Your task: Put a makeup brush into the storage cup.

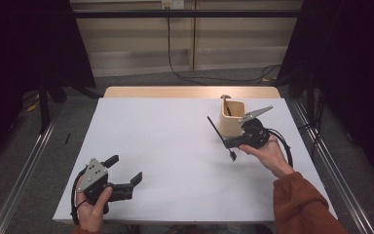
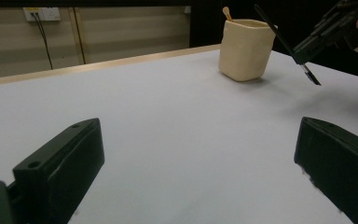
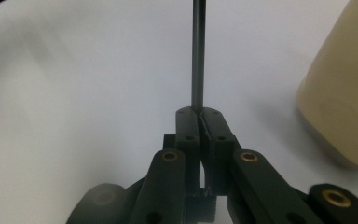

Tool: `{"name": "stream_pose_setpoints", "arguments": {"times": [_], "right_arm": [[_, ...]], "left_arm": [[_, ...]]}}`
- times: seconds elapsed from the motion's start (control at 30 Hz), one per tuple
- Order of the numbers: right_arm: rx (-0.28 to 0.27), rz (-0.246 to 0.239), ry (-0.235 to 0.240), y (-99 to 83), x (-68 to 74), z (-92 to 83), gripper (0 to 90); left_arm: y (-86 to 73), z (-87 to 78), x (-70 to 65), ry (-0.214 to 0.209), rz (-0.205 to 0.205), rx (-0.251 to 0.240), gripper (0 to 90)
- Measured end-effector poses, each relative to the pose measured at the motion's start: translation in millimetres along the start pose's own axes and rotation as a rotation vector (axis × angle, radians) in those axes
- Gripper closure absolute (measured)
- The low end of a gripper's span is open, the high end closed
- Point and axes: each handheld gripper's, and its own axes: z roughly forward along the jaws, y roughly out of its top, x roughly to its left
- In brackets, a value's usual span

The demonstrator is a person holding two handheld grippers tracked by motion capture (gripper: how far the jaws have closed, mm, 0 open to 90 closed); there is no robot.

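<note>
At the near left corner of the white table [image 1: 175,146], the left gripper [image 1: 126,171] lies low over the surface in the person's left hand [image 1: 93,207]. Its jaws stand wide apart with only bare tabletop between them, as the left gripper view also shows, where the two black jaws rise from either lower corner.

Farther in and to the right, the right gripper [image 1: 226,142] is held above the table in the person's right hand [image 1: 268,153], an orange sleeve [image 1: 302,204] behind it. Its jaws are pressed together on a thin black stick [image 1: 219,136]; in the right gripper view the stick [image 3: 198,56] runs straight out from between the closed jaw tips. From the high view the stick slants, one end raised toward the far left, the other, with a small flat black tip, pointing down toward the table near the gripper. It is clear of the tabletop.

Just beyond the right gripper stands a cream-coloured holder [image 1: 231,117], upright on the table. A dark stick leans inside it, and a wooden utensil [image 1: 225,97] pokes out above its rim.
</note>
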Motion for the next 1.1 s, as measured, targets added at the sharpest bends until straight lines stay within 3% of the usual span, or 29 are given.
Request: {"name": "stream_pose_setpoints", "arguments": {"times": [0.53,0.73,0.9,1.1], "right_arm": [[-0.181,0.023,-0.03,-9.1,-1.6,-17.9,86.1],[-0.259,0.024,-0.023,-13.4,-3.5,-26.3,86.1],[-0.283,0.026,-0.022,-13.3,-2.5,-30.1,86.1],[-0.368,0.018,-0.022,-14.5,-0.4,-36.3,86.1]], "left_arm": [[0.0,0.0,-0.1,0.001,-0.002,-0.001,1.4],[0.0,0.2,-0.4,0.001,0.002,-0.001,1.4],[0.0,-0.8,0.1,0.0,0.004,0.0,1.4],[-0.2,-1.9,0.1,0.003,0.002,-0.003,1.4]]}}
